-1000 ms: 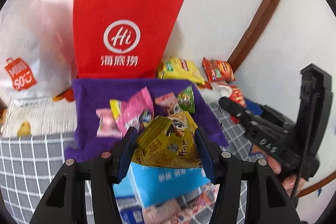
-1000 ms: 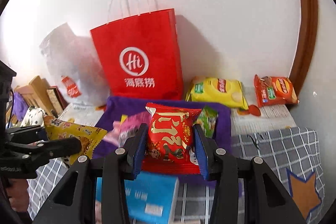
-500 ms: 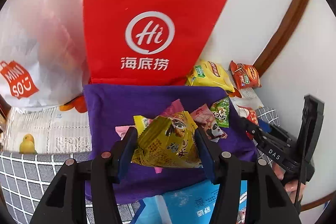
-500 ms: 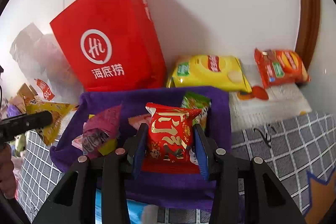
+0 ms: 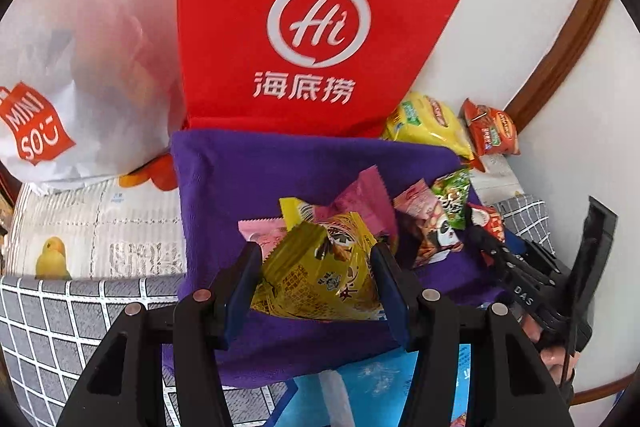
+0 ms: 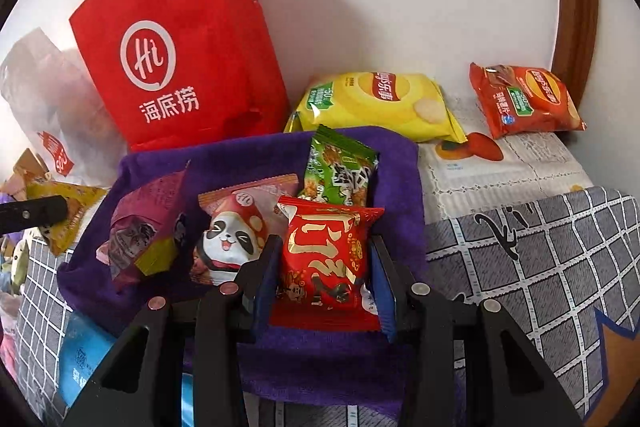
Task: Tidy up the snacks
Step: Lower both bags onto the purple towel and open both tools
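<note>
A: The yellow packet (image 5: 320, 267) and red packet (image 6: 326, 259), each pinched in narrowly parted jaws, have come down over the purple cloth (image 5: 256, 179), so release looks near.

B: Only the right view shows the left gripper (image 6: 48, 211) from the side; only the left shows the right gripper (image 5: 486, 241).

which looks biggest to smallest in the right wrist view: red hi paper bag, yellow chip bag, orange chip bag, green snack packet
1. red Hi paper bag
2. yellow chip bag
3. orange chip bag and green snack packet: these look about alike, and the green packet lies nearer the camera, so their order is unsure.
</note>
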The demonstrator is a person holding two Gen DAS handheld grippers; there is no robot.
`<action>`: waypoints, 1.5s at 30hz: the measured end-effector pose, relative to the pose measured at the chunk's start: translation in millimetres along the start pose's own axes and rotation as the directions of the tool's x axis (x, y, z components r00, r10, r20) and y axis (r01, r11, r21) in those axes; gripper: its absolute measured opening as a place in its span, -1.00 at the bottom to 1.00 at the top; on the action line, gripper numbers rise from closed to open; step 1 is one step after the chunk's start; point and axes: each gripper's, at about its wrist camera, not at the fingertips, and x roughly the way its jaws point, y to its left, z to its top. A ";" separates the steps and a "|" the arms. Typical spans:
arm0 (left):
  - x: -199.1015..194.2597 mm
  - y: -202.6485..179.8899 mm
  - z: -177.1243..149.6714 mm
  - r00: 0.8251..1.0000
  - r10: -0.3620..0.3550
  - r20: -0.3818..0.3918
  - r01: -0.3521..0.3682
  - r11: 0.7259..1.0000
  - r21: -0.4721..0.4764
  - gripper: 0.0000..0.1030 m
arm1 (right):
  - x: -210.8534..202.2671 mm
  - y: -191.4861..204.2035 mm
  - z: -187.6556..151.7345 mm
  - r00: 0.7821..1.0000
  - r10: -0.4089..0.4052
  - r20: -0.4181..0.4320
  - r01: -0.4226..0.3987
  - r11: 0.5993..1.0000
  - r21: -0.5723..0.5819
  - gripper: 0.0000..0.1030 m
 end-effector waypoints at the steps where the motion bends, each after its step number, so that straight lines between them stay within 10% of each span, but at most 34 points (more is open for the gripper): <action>1: 1.7 1.2 0.0 1.000 0.003 -0.006 -0.003 1.000 -0.003 0.05 | 1.3 0.8 -0.5 1.000 -0.004 -0.003 0.004 1.000 -0.008 -0.17; 13: 10.8 8.5 -1.3 0.998 0.030 -0.060 -0.032 0.999 -0.017 0.05 | 3.9 12.7 -5.7 1.000 -0.011 0.003 0.011 0.998 -0.067 -0.13; 17: 15.0 7.7 -2.3 0.996 0.041 -0.081 -0.042 0.999 -0.012 0.05 | -2.1 14.9 -4.0 1.000 0.010 0.030 -0.008 0.998 -0.067 0.15; 45: 13.4 5.9 -4.0 0.988 0.076 -0.133 -0.080 0.996 -0.031 0.24 | -19.7 4.3 -4.3 0.998 -0.007 0.068 0.007 1.000 0.001 0.16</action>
